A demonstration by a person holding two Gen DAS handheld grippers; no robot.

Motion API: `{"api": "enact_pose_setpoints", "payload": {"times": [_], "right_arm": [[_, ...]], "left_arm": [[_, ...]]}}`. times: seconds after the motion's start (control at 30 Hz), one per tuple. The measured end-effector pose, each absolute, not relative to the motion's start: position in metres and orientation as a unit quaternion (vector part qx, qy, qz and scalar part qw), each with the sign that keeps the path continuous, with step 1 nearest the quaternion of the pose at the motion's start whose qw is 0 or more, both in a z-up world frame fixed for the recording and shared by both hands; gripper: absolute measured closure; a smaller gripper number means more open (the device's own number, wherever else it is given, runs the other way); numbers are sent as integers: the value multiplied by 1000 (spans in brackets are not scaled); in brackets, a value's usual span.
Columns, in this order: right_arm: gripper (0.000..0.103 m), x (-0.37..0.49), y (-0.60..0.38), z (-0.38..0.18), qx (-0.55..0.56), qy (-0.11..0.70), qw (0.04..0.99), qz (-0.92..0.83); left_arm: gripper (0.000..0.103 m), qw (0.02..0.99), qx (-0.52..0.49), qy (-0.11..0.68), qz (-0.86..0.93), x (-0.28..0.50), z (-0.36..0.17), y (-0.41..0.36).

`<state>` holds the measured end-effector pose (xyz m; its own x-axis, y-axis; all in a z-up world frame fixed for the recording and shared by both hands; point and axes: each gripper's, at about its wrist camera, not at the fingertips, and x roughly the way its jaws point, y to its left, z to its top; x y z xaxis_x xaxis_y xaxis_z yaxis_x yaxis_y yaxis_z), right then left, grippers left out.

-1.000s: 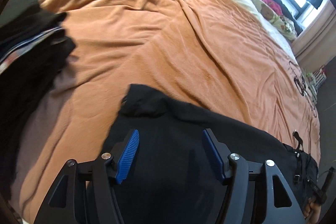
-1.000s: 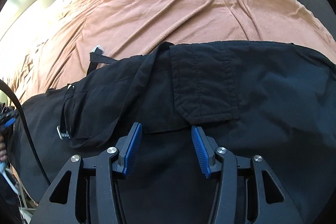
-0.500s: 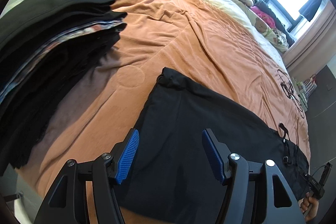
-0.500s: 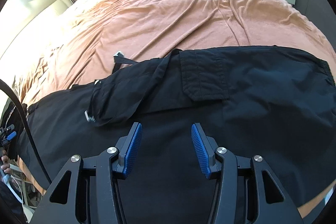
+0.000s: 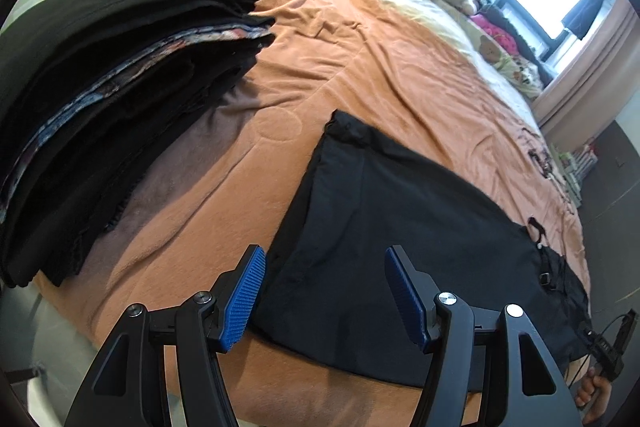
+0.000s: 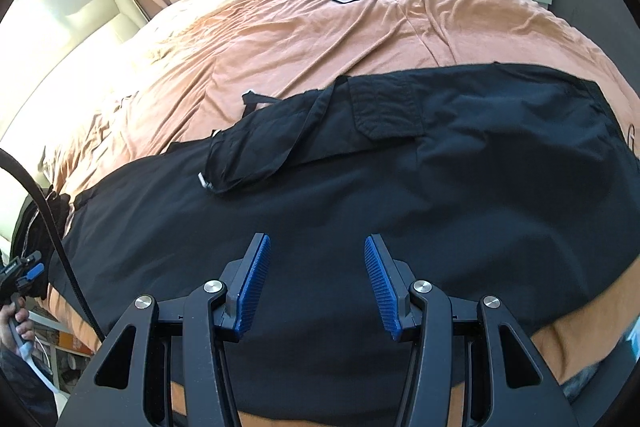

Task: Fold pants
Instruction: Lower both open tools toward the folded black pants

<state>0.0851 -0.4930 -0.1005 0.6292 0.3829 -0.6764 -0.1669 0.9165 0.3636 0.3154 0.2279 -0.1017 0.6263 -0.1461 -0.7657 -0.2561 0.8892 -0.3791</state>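
Black cargo pants (image 6: pixel 400 195) lie lengthwise along the bed's (image 6: pixel 320 39) near edge, legs seemingly stacked, crosswise folds left; my left gripper (image 5: pixel 324 291) and right gripper (image 6: pixel 316 279) hover part-open, holding nothing.

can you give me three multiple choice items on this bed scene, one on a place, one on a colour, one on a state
1. Where is the stack of folded clothes in the left wrist view?
A. left of the pants
B. on top of the pants
C. by the window

2. What colour is the blanket?
A. white
B. orange
C. green

3. How does the left gripper stand?
A. shut on the pants
B. shut on the blanket
C. open, holding nothing

Answers:
1. A, the stack sits apart on the blanket, left of the pants.
2. B, orange shows all around the black pants.
3. C, its blue fingers stand apart with only air between them, above the pants.
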Motion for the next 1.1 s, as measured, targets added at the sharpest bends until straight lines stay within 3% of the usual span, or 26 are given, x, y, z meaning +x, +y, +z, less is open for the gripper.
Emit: {"api": "enact_pose_setpoints", "payload": {"times": [0.07, 0.13, 0.33, 0.57, 0.87, 1.03, 1.1], "right_arm": [[56, 77, -491, -103, 135, 403, 892, 155], [56, 70, -488, -105, 137, 406, 890, 157], [56, 54, -487, -109, 142, 409, 888, 156], [56, 40, -490, -115, 154, 413, 885, 149], [56, 25, -480, -113, 143, 397, 894, 150], [56, 21, -473, -116, 142, 388, 896, 162], [56, 19, -472, -117, 141, 387, 896, 164]], "left_arm": [[44, 875, -228, 426, 19, 320, -98, 224], [57, 876, -226, 427, 3, 326, -97, 218], [66, 871, -209, 443, -31, 346, -111, 201], [66, 854, -171, 488, 56, 355, -153, 220], [65, 859, -186, 471, 68, 319, -139, 238], [46, 863, -214, 457, 41, 301, -126, 232], [43, 858, -237, 455, 31, 293, -126, 231]]}}
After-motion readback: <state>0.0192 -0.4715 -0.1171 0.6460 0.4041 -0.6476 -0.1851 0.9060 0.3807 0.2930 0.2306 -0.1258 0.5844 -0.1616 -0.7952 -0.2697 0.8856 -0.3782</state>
